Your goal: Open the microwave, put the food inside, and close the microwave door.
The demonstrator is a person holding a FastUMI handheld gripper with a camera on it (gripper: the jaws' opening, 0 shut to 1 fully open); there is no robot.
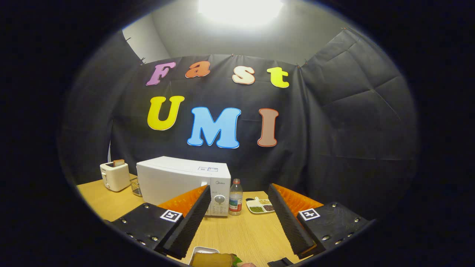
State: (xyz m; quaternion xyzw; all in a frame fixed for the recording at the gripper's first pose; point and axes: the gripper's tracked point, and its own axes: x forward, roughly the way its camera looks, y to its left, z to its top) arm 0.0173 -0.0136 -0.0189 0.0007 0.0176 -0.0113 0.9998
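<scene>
White microwave (183, 183), door closed, stands beyond and left of the tongs (237, 222), which gape empty above the counter (237, 230)

White microwave (178, 183), white toaster (114, 176), light wood-grain table (241, 231).

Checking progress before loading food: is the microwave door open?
No, the microwave door sits flush and closed beyond the open gripper.

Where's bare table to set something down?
Bare wood lies between the open gripper fingers, from the food dish near the fingertips up to the microwave, bottle and tray. It is crowded left of the microwave: basket, toaster.
</scene>
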